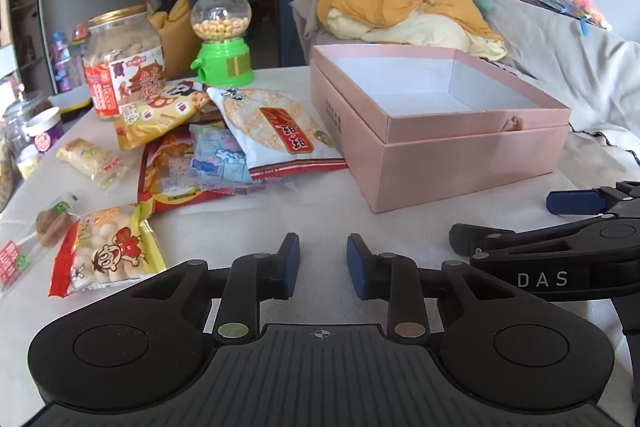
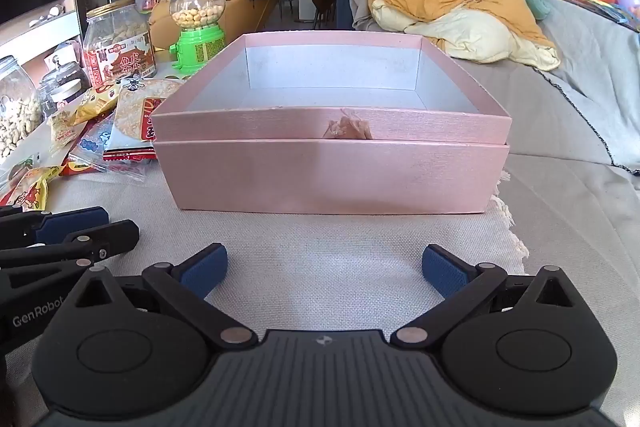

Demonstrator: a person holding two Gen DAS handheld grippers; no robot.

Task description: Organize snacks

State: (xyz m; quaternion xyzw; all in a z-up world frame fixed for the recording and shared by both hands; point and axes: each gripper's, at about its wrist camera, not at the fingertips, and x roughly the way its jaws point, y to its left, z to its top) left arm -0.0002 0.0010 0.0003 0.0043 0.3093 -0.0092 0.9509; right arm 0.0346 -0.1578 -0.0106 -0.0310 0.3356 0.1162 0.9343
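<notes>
An open, empty pink box (image 1: 460, 151) stands on the cloth-covered table; in the right wrist view the box (image 2: 332, 175) is straight ahead. A pile of snack packets lies left of it: a rice cracker bag (image 1: 268, 127), a red bag (image 1: 168, 171), a yellow-red puff packet (image 1: 106, 253). My left gripper (image 1: 323, 265) is open and empty, low over the cloth, in front of the pile. My right gripper (image 2: 324, 271) is open wide and empty, in front of the box. The right gripper also shows in the left wrist view (image 1: 512, 219).
A peanut jar (image 1: 122, 61) and a green candy dispenser (image 1: 222, 35) stand behind the snacks. Glass jars (image 2: 16, 107) stand at the far left. A sofa with yellow bedding (image 1: 404, 3) lies behind the table. The table's fringed cloth edge (image 2: 508, 223) is at the right.
</notes>
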